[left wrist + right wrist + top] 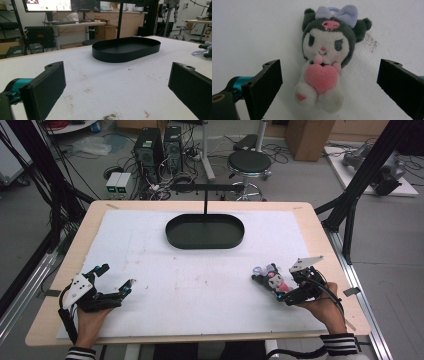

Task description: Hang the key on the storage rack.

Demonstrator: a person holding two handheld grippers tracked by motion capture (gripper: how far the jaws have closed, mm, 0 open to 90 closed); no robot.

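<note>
The right gripper stands wide open astride a small plush doll with dark hood, lilac bow and pink heart, lying face up on the white padded surface. Closing squarely on its soft body would likely hold best. The left gripper rests open, empty.

The plush doll is soft cloth — fuzzy dark hood, white fleece face, a knitted-looking pink heart, a smooth lilac bow. It lies on a matt white sheet, slightly rough and grainy, flecked with brown stains beside the doll. Beyond the doll the black tray looks like thin matt metal or plastic — which, I cannot tell. The desk rim around the sheet is pale smooth wood. The right tool has matt black plastic-looking jaws.
</note>
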